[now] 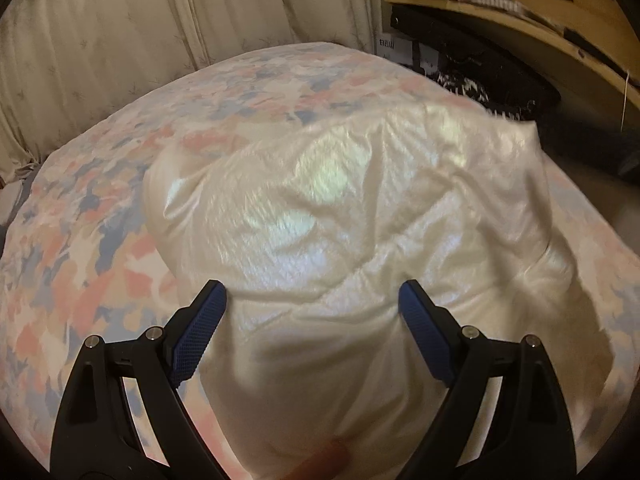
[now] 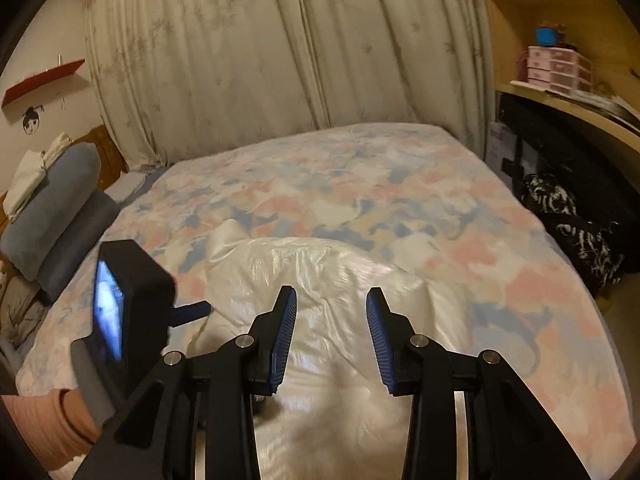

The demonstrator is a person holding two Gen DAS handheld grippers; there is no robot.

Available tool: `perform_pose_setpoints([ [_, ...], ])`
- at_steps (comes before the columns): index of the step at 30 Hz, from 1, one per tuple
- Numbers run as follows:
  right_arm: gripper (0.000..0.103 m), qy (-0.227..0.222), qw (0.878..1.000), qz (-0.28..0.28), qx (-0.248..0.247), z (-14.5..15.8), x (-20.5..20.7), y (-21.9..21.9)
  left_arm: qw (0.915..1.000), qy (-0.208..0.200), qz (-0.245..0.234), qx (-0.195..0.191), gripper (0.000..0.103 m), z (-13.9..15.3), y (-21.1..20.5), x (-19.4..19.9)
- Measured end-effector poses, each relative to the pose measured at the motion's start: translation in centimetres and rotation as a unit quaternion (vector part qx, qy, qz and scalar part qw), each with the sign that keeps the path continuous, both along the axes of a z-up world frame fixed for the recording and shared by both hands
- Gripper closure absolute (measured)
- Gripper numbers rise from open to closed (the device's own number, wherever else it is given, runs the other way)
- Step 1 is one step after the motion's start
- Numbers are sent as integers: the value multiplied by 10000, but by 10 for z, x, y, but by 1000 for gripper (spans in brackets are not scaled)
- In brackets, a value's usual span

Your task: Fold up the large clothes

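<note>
A shiny cream-white garment (image 1: 352, 216) lies crumpled on the bed's floral cover (image 1: 100, 240). It also shows in the right wrist view (image 2: 320, 280). My left gripper (image 1: 312, 292) hovers over the garment's near part, jaws wide open and empty. My right gripper (image 2: 331, 300) is above the garment too, jaws open with nothing between the blue pads. In the right wrist view the left gripper's body with its lit screen (image 2: 124, 312) is at the left, one blue fingertip (image 2: 192, 312) over the garment's left edge.
Pale curtains (image 2: 280, 60) hang behind the bed. A wooden desk with shelves (image 2: 560, 96) stands at the right, with a black-and-white cloth (image 2: 568, 220) below. Grey folded bedding (image 2: 56, 208) is stacked at the left by the headboard.
</note>
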State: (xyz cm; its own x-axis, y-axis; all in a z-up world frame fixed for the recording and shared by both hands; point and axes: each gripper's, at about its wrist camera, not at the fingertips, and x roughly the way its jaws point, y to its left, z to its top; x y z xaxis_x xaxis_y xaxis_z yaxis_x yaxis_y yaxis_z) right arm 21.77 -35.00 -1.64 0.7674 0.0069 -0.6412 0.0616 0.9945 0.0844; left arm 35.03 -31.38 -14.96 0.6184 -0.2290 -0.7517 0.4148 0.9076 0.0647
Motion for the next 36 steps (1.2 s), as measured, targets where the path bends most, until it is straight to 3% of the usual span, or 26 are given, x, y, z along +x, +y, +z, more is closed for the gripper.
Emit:
perform_pose_setpoints([
  [7,66,557,9966,-433,-432,-41,60,-26,9985,-7,523,-178,16,21,6,32],
  [13,67,915,9895,-1055,-372,-89,87,-78,9969,241,751,-71,12,0,-6,59],
  [19,67,1069,9879,-1099,-249,-124,105,-105,9968,304,742,-53,7,-16,-9,72],
  [24,66,1095,9879,-1081,-193,-138,114,-106,9970,313,711,24,1,-31,-9,79],
  [36,65,1106,9883,-1026,-219,-152,121,-105,9972,150,716,147,0,-50,-12,76],
])
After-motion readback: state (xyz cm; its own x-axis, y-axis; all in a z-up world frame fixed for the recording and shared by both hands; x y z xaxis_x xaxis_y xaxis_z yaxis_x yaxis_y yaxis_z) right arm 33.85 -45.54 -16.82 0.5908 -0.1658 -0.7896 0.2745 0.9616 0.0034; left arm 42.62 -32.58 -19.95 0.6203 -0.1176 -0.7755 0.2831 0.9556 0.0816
